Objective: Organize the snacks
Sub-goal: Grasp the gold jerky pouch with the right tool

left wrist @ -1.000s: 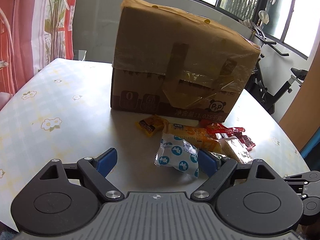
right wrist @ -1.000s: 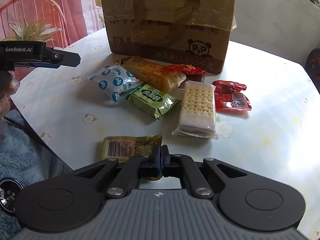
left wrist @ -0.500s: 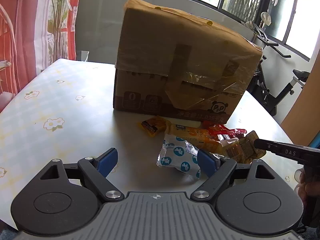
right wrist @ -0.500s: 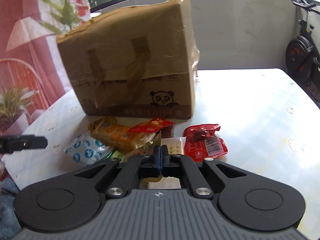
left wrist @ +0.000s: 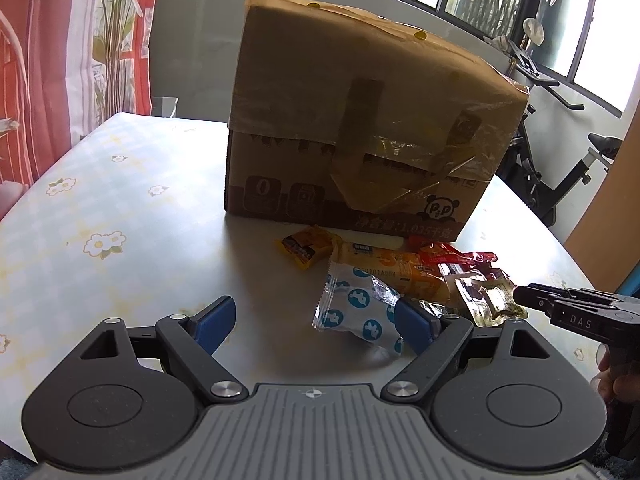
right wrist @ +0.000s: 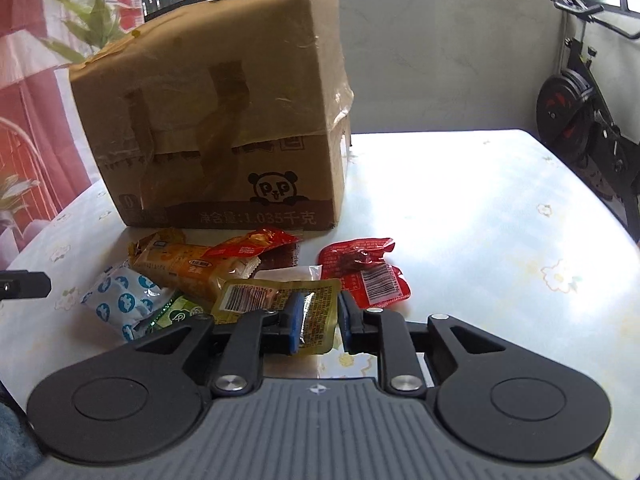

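Observation:
A pile of snack packets lies on the table in front of a taped cardboard box (left wrist: 360, 132). It holds a white-and-blue packet (left wrist: 356, 308), an orange packet (left wrist: 384, 270) and red packets (right wrist: 366, 274). My right gripper (right wrist: 319, 322) has its jaws parted, with a yellow-green packet (right wrist: 276, 300) lying between them on the pile. The same packet shows in the left wrist view (left wrist: 486, 298) at the right gripper's tip. My left gripper (left wrist: 316, 324) is open and empty, low over the table beside the white-and-blue packet.
The box (right wrist: 216, 136) stands behind the pile. The table (right wrist: 460, 216) has a floral cloth and a rounded edge. An exercise bike (right wrist: 584, 120) stands to the right behind the table. Red curtains and a plant (left wrist: 116, 32) are at the left.
My right gripper carried the yellow-green packet from the table's near edge onto the pile, and its jaws have now parted. My left gripper has barely moved.

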